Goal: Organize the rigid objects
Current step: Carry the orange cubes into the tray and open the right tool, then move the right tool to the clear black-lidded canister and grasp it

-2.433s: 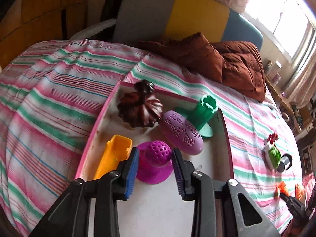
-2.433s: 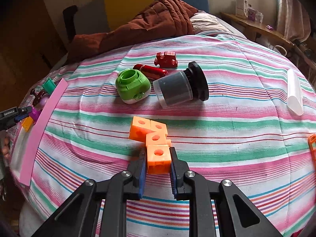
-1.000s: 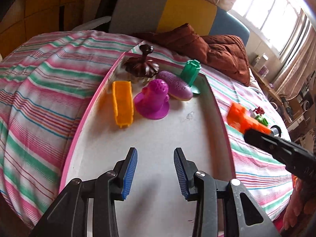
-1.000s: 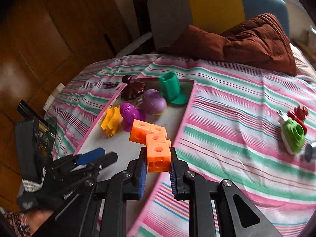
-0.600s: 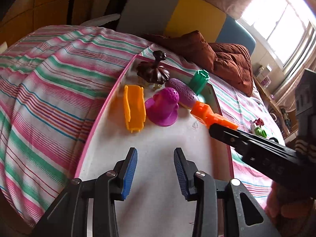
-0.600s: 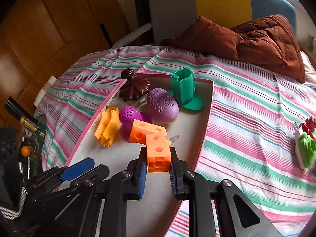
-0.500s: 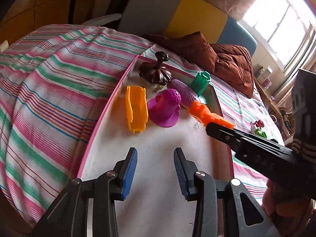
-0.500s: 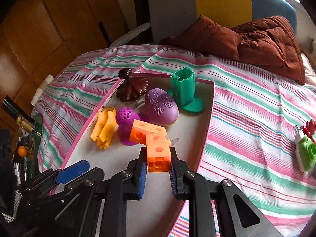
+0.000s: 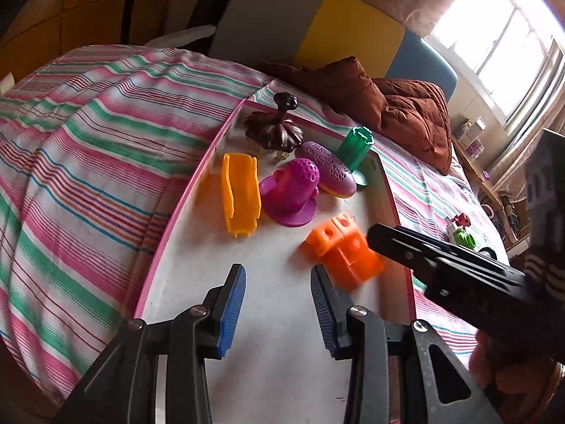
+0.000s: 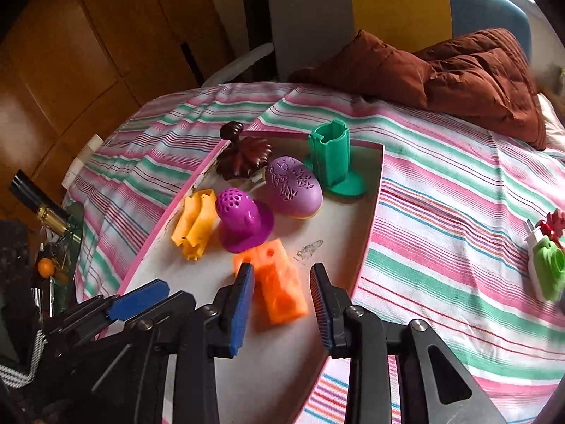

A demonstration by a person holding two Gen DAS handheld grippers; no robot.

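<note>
Orange plastic blocks joined into a stepped piece are seen lying on the white floor of a pink-rimmed tray, between the parted blue pads of the right tool. The pads are not pressed against the blocks; a gap is visible on each side, and the jaws have just been opening. In the left wrist view the same orange piece is shown beside the black arm of the right tool, near the tray's right rim.

Just beyond the blocks, a magenta perforated dome on a round base is set upright, and its base is nearly touched by the blocks' far end. A yellow trough-shaped plastic part is laid to its left. Behind these, a purple patterned egg-shaped shell, a green fluted tube on a flat foot and a dark brown ridged lid with a knob are grouped at the tray's far end.

The left tool is held over the near, bare part of the tray with its jaws apart and nothing between them.

The tray is carried on a bed covered by a pink, green and white striped sheet. A rust-brown quilt is bunched at the head. A green and white toy with a red piece is left on the sheet, well apart from the tray.
</note>
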